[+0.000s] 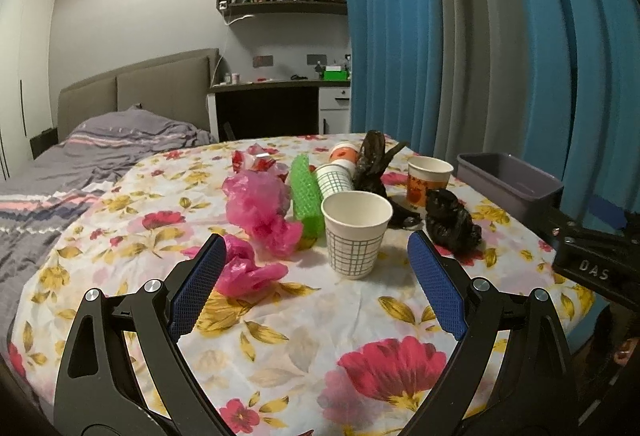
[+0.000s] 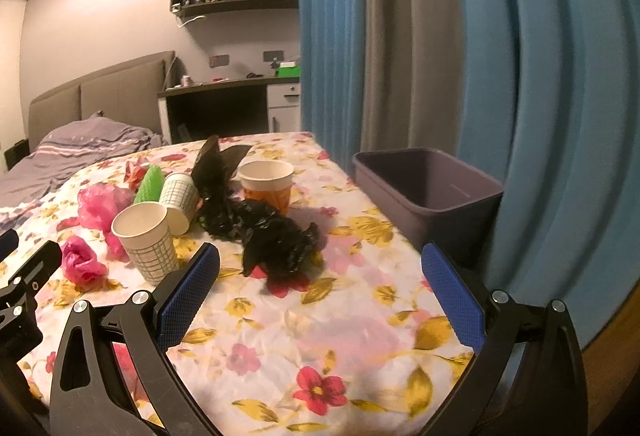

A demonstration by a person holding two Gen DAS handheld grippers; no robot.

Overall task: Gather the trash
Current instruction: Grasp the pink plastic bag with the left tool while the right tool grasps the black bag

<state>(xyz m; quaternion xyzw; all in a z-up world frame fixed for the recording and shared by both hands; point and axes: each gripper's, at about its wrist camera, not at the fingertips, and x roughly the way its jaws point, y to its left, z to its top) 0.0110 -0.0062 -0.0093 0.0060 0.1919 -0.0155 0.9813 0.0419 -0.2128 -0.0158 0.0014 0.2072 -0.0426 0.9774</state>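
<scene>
1. The left gripper (image 1: 316, 276) hangs spread wide and empty over the floral tablecloth (image 1: 304, 336); its base is cut off by the frame.
2. Just ahead, between its fingers, stands an upright grid-patterned cup (image 1: 355, 232).
3. The right gripper (image 2: 320, 284) is likewise spread and empty, with crumpled black bags (image 2: 276, 240) ahead.
4. Pink bags (image 1: 260, 211) lie left; farther cups are partly hidden.
5. The grey bin (image 2: 424, 187) sits at the table's far right edge.
</scene>
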